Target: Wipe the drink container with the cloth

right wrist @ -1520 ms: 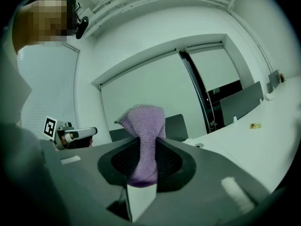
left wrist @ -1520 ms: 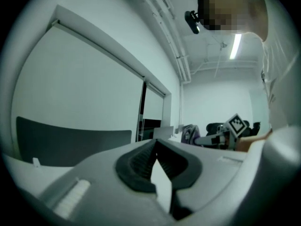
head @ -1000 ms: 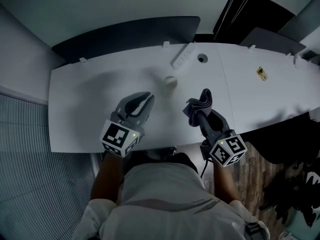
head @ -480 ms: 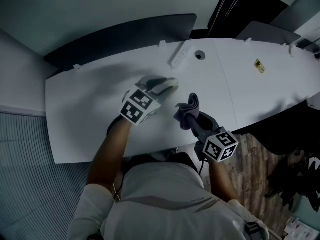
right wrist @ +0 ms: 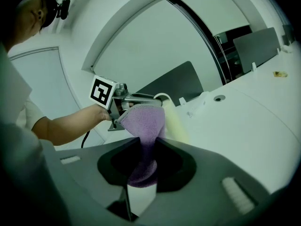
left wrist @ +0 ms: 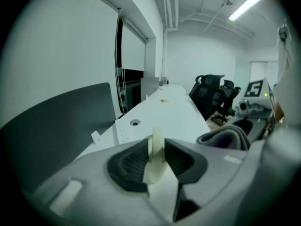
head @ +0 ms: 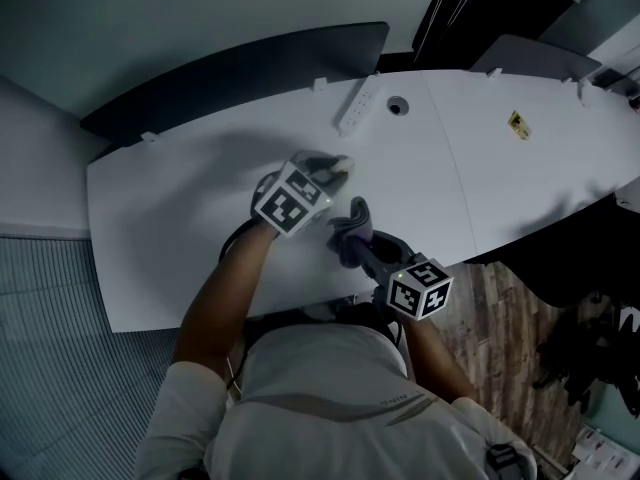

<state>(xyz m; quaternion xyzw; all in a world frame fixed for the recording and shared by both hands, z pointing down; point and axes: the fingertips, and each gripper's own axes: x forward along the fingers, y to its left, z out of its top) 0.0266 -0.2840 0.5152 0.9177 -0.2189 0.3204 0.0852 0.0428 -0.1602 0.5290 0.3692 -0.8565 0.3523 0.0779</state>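
Observation:
A small cream drink container [head: 345,165] stands on the white table [head: 160,228]. My left gripper [head: 335,168] has reached over to it. In the left gripper view the container [left wrist: 155,157] sits between the dark pads [left wrist: 127,166], which touch it as the jaws are closing; the left gripper [left wrist: 156,166] grips it low down. My right gripper [head: 365,248] is shut on a purple cloth [head: 350,223]. The cloth [right wrist: 143,126] rises from the right gripper [right wrist: 146,166], close beside the container [right wrist: 171,119].
A white power strip [head: 358,106] and a round cable hole [head: 397,105] lie at the table's far edge, before a dark partition [head: 250,63]. A small yellow item [head: 517,120] lies far right. Office chairs [left wrist: 211,93] stand beyond the table's end.
My left gripper went from the near table edge forward to the container and closed around it. The right gripper carried the cloth left, toward the container.

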